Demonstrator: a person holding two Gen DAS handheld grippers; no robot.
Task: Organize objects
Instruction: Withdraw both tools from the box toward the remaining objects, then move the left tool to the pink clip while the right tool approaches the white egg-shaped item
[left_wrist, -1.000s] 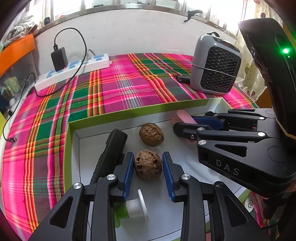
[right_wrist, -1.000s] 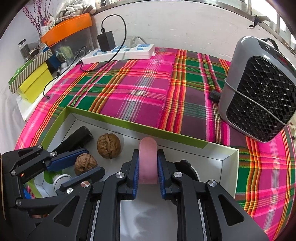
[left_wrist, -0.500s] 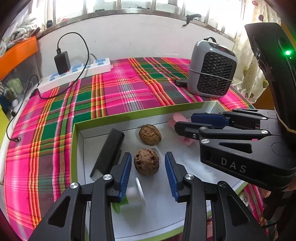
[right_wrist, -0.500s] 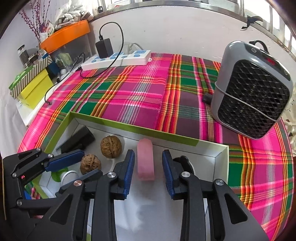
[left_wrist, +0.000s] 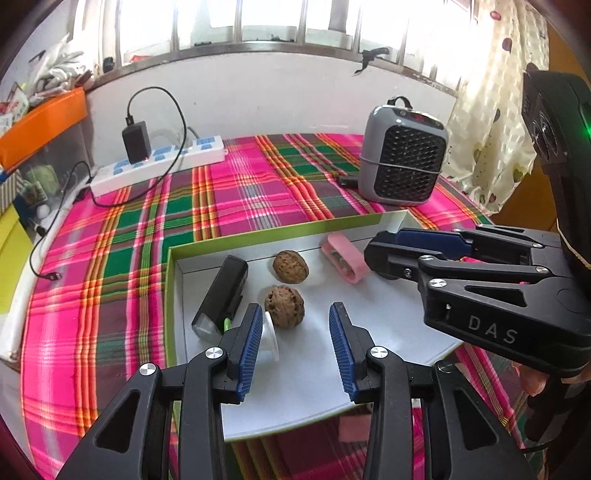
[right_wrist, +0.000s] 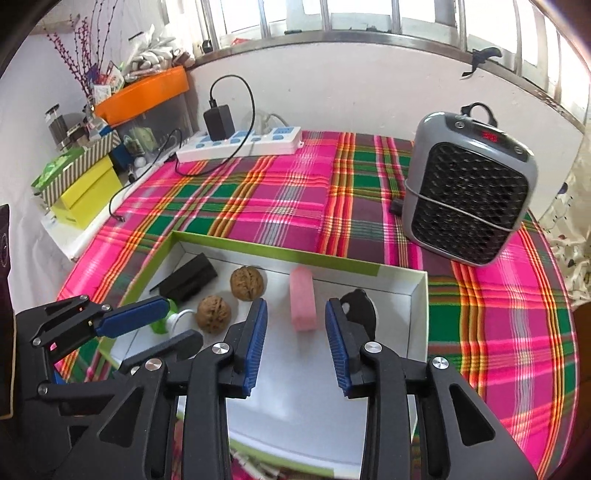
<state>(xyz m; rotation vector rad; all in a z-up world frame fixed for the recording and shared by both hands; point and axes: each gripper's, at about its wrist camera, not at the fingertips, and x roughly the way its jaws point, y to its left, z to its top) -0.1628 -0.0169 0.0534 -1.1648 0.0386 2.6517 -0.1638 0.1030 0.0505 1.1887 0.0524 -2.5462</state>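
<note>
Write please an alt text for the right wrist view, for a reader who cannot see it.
The open right gripper hovers over a white box holding a pink block, two walnuts, a black case and a black object. The open left gripper reaches in from the left; behind, a grey heater stands on the plaid cloth.

Plaid-clothed table (right_wrist: 280, 206) carries box (right_wrist: 419, 295), heater (right_wrist: 469, 192), power strip (right_wrist: 243, 146).

2 wrist fisheyes above the same box (left_wrist: 177, 295), both windowward.
</note>
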